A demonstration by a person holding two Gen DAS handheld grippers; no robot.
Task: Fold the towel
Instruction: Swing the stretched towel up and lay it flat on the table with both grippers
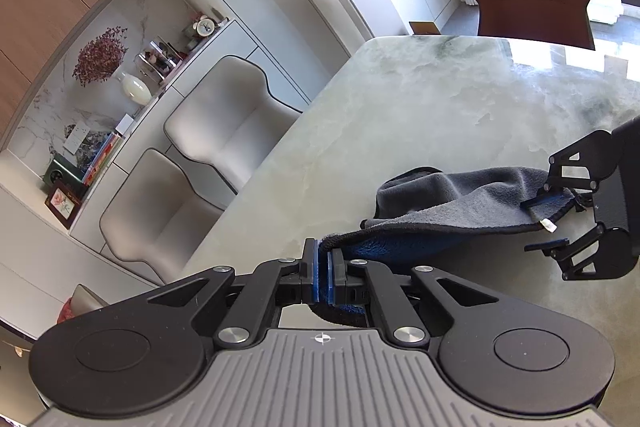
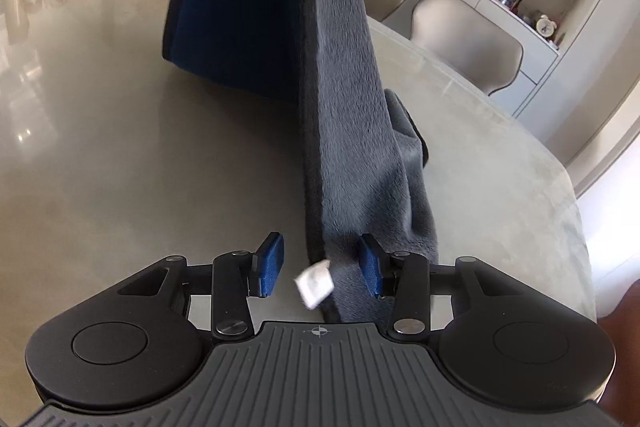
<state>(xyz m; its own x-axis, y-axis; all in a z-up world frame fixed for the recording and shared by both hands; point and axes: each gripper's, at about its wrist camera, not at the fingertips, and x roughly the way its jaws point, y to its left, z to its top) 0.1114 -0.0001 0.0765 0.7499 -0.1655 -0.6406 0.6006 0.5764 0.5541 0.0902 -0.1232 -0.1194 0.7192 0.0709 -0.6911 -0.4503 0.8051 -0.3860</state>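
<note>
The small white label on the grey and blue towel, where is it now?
In the right wrist view the small white label hangs at the grey and blue towel corner, between the open right gripper pads.

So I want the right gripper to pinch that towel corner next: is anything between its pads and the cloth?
Nothing visible. The right gripper is open with the towel edge and its white tag already between the pads; the left gripper clamps the other end.

R gripper w/ jaws apart, blue pads not pressing the towel. Towel's grey side w/ dark edge runs up from between the jaws, blue side showing upper left. White tag sits between the pads. Glossy tabletop below; pale chair beyond.
</note>
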